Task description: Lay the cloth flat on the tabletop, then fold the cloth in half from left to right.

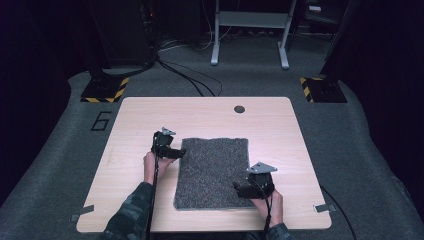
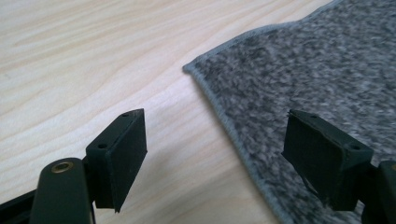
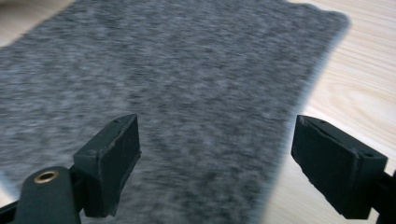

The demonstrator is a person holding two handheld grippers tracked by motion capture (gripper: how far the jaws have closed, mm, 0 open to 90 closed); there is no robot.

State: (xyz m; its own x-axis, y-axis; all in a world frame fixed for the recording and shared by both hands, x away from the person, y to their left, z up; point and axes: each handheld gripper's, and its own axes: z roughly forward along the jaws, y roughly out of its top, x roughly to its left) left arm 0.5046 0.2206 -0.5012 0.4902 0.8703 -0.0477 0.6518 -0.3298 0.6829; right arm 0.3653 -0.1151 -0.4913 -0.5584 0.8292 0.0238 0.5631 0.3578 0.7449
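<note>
Lying flat on the wooden table (image 1: 135, 117), the grey carpet mat (image 1: 212, 172) sits near its middle, its near right corner hidden under the right gripper (image 1: 239, 187). The left gripper (image 2: 215, 154) straddles the mat's far left edge, jaws spread and gripping nothing. The right gripper's jaws gape too, over blurred pile; a camouflage sleeve (image 1: 127, 217) is cut off below.

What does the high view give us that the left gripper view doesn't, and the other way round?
High view: the whole grey mat, the table's round hole, the right gripper over the mat's near right corner, both hands, and the floor beyond.
Left gripper view: the mat's stitched edge and one corner close up, lying between the open jaws of the left gripper.
Both: mat lying flat on the wooden table.
</note>
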